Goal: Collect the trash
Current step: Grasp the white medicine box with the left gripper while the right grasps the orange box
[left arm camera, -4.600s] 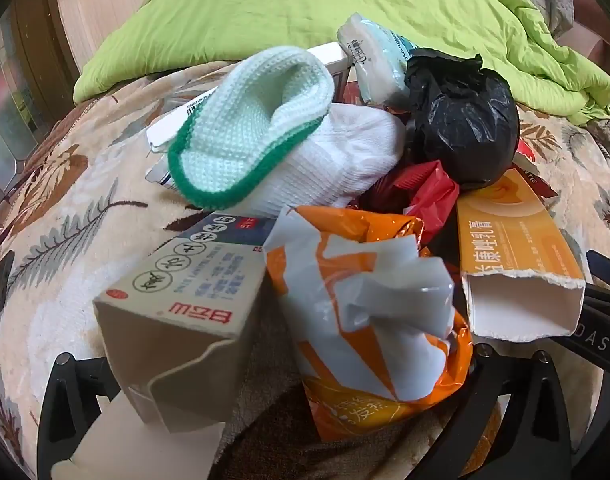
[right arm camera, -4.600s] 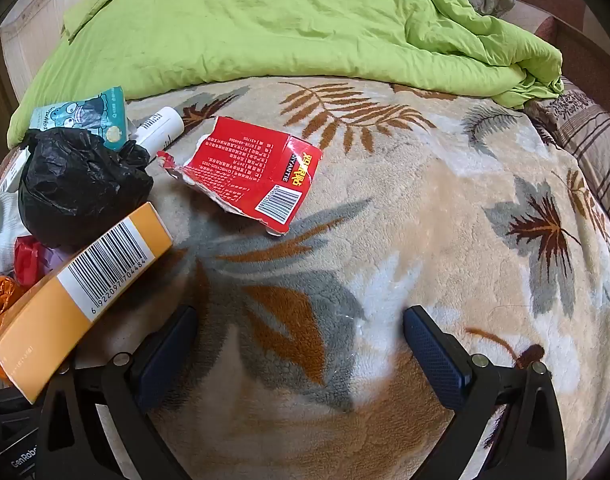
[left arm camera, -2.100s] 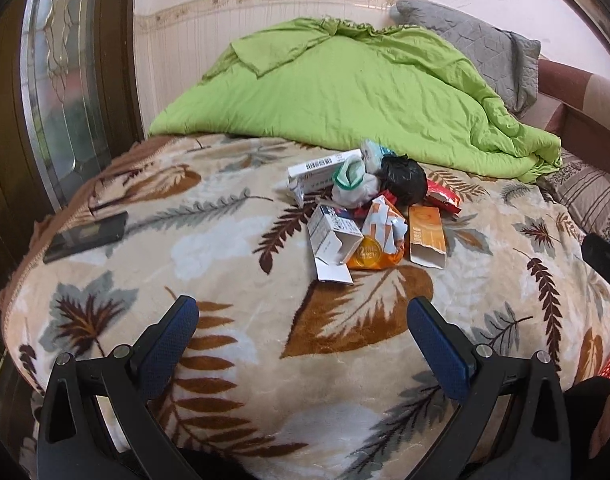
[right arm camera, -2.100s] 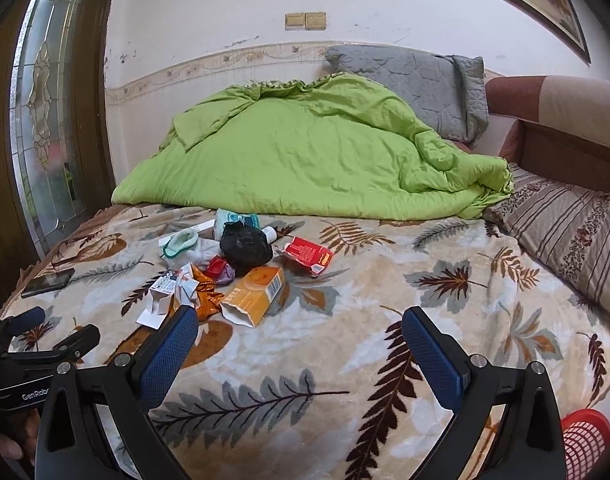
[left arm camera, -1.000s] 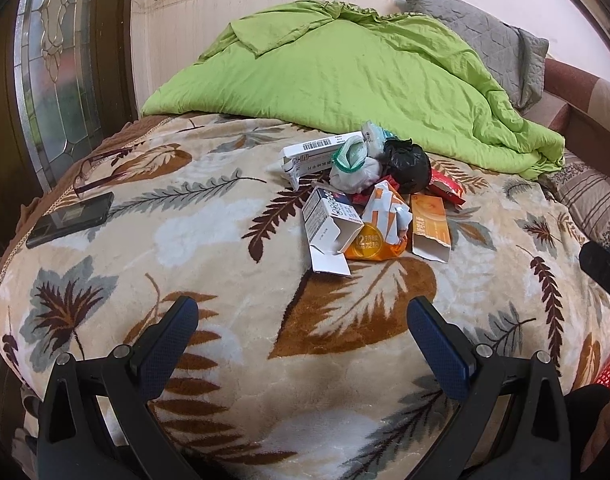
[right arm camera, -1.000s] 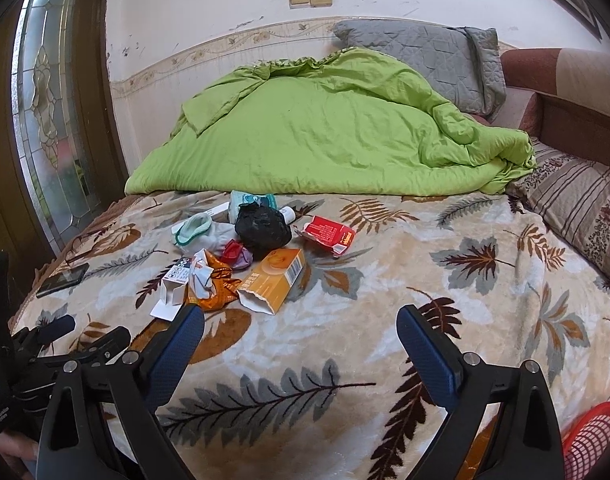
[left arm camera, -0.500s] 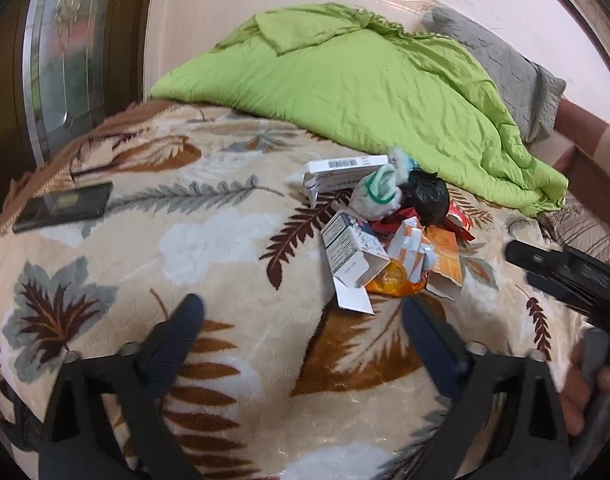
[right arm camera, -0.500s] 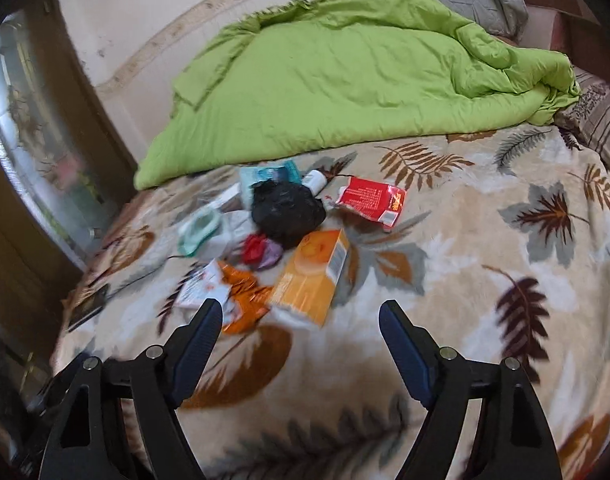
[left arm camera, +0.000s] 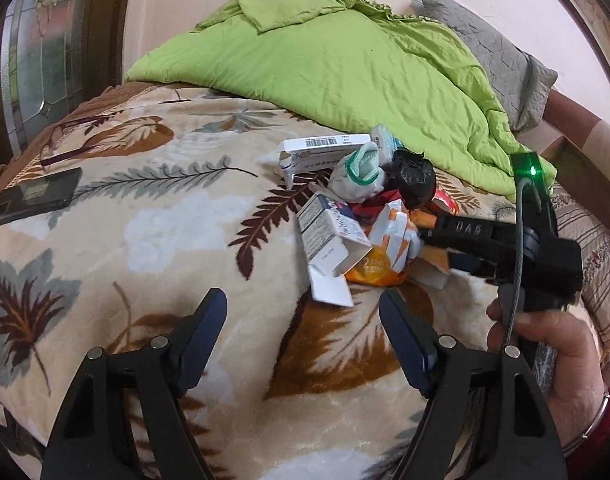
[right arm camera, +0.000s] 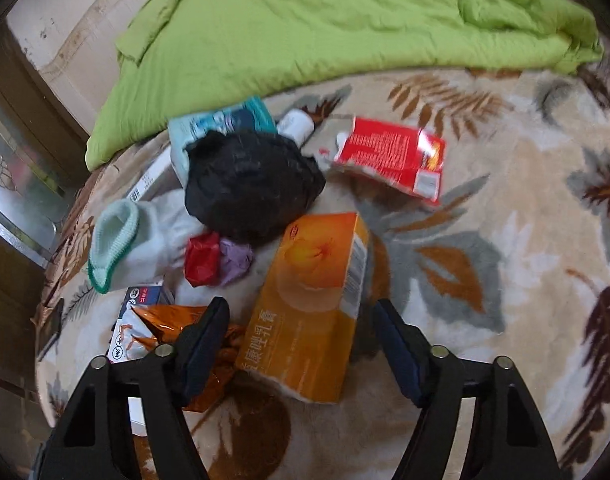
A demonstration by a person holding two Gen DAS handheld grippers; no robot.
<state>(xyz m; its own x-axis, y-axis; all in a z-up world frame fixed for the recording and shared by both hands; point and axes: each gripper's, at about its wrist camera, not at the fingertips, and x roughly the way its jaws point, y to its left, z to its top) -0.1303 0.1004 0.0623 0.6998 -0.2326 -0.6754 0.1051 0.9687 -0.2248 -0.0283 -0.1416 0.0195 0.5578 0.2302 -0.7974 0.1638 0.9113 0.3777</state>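
A pile of trash lies on the leaf-patterned blanket (right arm camera: pixel 505 240). An orange carton (right arm camera: pixel 313 304) lies nearest my right gripper (right arm camera: pixel 301 320), which is open with its jaws either side of the carton's near end, not closed on it. Around it lie a black bag (right arm camera: pixel 249 184), a red packet (right arm camera: pixel 393 156), an orange wrapper (right arm camera: pixel 165 324), a white sock (right arm camera: pixel 125 240) and a teal pack (right arm camera: pixel 221 124). My left gripper (left arm camera: pixel 303 320) is open and empty, short of the pile; a white box (left arm camera: pixel 329 240) is closest to it. The right gripper's body (left arm camera: pixel 501 248) shows there too.
A green quilt (left arm camera: pixel 345 60) covers the far half of the bed. A grey pillow (left arm camera: pixel 501 52) lies behind it. A dark phone (left arm camera: pixel 33 196) lies near the bed's left edge. A long white box (left arm camera: pixel 321 148) is at the pile's far side.
My right gripper has dropped down and forward over the pile until its jaws straddle the orange carton. My left gripper has come a little closer to the pile.
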